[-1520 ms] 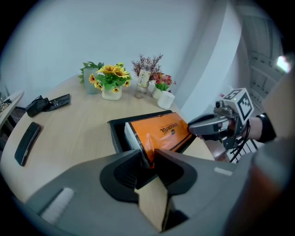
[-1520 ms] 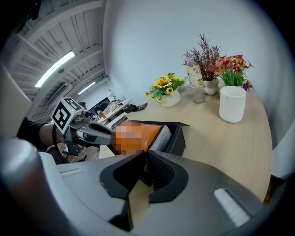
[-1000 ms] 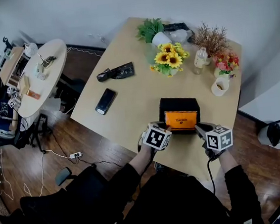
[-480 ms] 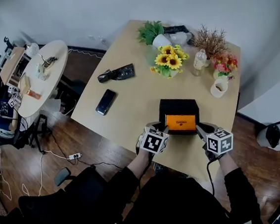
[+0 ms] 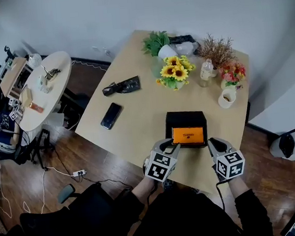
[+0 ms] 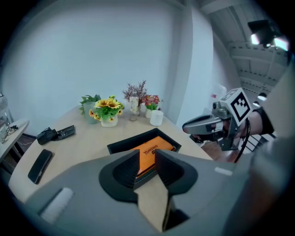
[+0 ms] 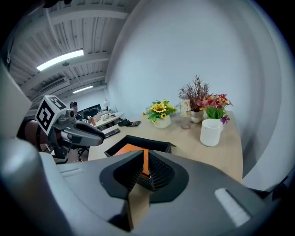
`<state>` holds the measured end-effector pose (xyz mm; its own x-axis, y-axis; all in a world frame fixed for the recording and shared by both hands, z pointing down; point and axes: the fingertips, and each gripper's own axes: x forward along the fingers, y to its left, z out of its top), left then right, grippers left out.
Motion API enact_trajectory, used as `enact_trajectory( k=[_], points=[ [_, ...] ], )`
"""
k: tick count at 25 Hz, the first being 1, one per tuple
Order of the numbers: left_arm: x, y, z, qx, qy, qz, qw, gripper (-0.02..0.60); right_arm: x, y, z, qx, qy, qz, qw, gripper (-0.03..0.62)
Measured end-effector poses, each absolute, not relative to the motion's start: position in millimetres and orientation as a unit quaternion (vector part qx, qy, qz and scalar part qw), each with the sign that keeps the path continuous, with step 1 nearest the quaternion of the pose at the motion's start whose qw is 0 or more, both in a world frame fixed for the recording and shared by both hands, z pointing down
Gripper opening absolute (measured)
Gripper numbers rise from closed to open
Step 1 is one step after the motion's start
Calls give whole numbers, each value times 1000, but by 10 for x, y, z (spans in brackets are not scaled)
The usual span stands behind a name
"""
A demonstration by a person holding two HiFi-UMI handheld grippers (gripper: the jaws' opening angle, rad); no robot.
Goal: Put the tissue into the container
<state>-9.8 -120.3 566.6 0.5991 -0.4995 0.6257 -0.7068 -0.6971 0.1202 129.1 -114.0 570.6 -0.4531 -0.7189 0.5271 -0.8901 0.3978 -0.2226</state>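
A black open container (image 5: 184,115) stands near the wooden table's front edge, and an orange tissue pack (image 5: 188,135) lies flat inside it. My left gripper (image 5: 172,146) hovers just off the container's front left corner, jaws almost together and empty. My right gripper (image 5: 213,143) hangs at the front right corner; its jaws are closing with nothing between them. In the left gripper view the pack (image 6: 164,144) shows past the left gripper (image 6: 146,159), with the right gripper (image 6: 189,126) beyond. The right gripper view shows the right gripper (image 7: 143,164) before the container (image 7: 157,144).
A black phone (image 5: 110,115) and a black pouch (image 5: 122,86) lie on the table's left half. A sunflower vase (image 5: 171,73), a bottle (image 5: 204,73), a white mug (image 5: 226,98) and more plants line the far edge. A round side table (image 5: 39,92) stands to the left.
Both grippers have drawn back from the container toward the table's front edge. The orange pack stays inside the container.
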Motion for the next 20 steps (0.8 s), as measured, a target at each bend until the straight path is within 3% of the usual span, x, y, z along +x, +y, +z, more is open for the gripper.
enact_trajectory(
  k=[7,13,20],
  points=[
    [-198,-874,5501,880,-348,255,197,83,1414,-852,5457,521,-811,223,143,31],
    [-325,-608,5489,886,-334,284,151,83,1575,-619,5424,541,-802,210,144,29],
    [-305,-545,5261,901,-346,235,117,80,1752,-427,5364,568,-788,203,124,18]
  ],
)
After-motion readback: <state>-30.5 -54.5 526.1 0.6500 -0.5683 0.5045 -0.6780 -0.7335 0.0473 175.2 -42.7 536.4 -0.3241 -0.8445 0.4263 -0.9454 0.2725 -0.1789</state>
